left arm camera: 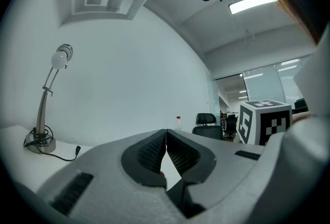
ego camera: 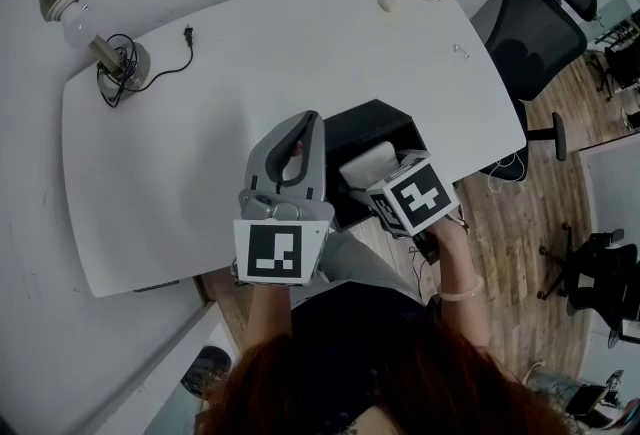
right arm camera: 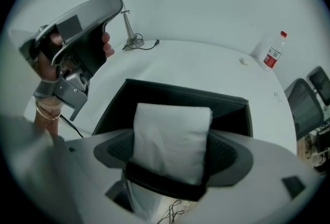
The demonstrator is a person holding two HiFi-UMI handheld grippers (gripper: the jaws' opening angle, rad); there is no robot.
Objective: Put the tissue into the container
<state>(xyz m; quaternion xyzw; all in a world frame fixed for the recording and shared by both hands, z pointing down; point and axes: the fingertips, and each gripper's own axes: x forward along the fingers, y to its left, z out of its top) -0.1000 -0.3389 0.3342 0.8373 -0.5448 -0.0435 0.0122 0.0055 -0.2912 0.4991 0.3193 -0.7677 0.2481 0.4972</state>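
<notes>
Right gripper (right arm camera: 172, 152) angled over the black box-shaped container (right arm camera: 232, 109), fingers clamping a soft white folded tissue (right arm camera: 172, 133). Left gripper (left arm camera: 166, 138) held level, ribbed fingers pressed together, empty.

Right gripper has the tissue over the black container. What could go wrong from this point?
1. The tissue in the right gripper hangs by the container's near rim, not over its middle; released here, it might catch the rim or fall outside.
2. The container appears to sit at the near edge of the table; a bump while lowering could shove it.
3. The shut left gripper hovers close beside and could clash.
</notes>
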